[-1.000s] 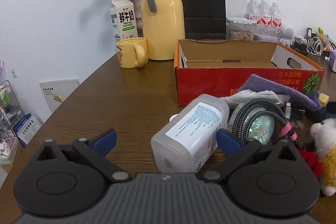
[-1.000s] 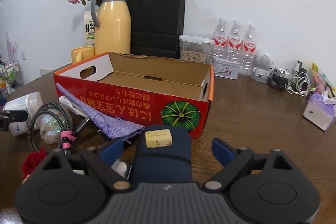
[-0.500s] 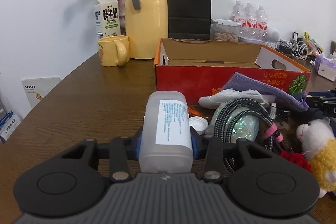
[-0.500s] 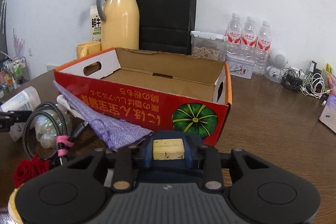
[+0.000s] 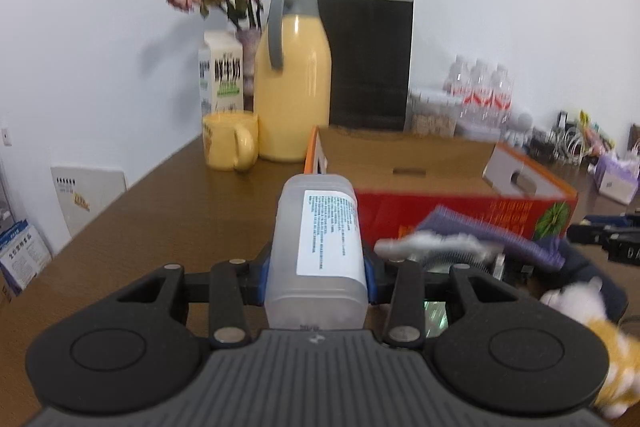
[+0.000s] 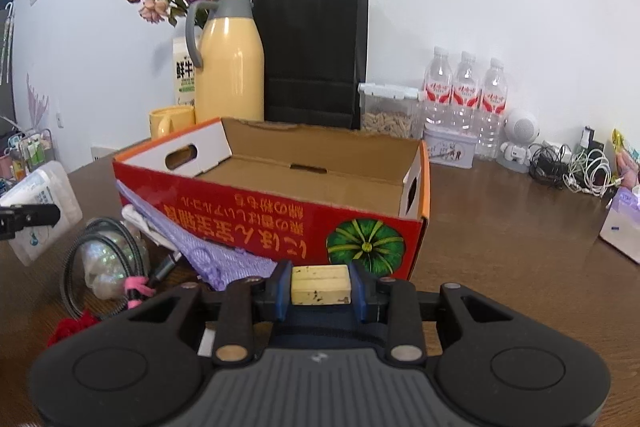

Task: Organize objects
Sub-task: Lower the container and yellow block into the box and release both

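My left gripper (image 5: 316, 279) is shut on a translucent plastic bottle (image 5: 320, 227) with a white printed label, held off the brown table and pointing toward the open red cardboard box (image 5: 460, 215). In the right wrist view the same bottle (image 6: 40, 203) shows at the far left. My right gripper (image 6: 320, 291) is shut on a small cream-yellow block (image 6: 320, 289), just above a dark navy pouch (image 6: 320, 327) and in front of the red box (image 6: 260, 223). The box interior looks bare.
Before the box lie a purple cloth (image 6: 216, 251), a coiled braided cable (image 6: 100, 259), a red flower (image 6: 72, 327) and a plush toy (image 5: 580, 311). Behind stand a yellow thermos (image 6: 230, 67), mug (image 5: 228, 143), milk carton (image 5: 222, 75), black bag (image 6: 312, 59), water bottles (image 6: 464, 95) and cables (image 6: 576, 167).
Both grippers went from open to shut, the left on the bottle and the right on the yellow block. The left gripper then lifted the bottle off the table.
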The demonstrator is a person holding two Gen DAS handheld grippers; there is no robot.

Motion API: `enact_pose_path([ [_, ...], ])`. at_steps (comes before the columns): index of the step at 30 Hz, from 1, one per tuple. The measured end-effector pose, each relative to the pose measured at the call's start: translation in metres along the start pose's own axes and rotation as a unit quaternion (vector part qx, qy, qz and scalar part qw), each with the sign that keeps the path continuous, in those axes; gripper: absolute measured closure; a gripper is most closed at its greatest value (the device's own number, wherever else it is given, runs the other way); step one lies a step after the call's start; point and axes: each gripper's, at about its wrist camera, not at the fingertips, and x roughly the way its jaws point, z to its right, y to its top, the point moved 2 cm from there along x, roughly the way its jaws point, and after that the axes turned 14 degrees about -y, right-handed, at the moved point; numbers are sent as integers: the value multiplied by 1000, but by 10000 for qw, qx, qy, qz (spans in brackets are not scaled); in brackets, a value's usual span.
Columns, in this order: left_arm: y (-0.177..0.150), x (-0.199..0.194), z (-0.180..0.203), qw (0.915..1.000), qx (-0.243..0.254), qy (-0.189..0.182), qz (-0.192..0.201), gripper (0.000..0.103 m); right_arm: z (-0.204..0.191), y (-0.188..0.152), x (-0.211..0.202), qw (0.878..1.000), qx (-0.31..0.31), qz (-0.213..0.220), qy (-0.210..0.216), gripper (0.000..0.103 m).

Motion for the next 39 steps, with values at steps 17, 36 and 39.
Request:
enact_pose_path([
  [17, 80, 55, 22, 9983, 168, -236, 500, 62, -12, 71, 25, 9981, 170, 584, -21, 74],
  [36, 81, 174, -3, 9988, 131, -289, -386, 62, -4, 77, 138, 9979, 448, -284, -382, 74],
  [39, 78, 177, -4, 9985, 128, -290, -442, 62, -3, 73, 144, 9974, 455, -378, -404, 74],
])
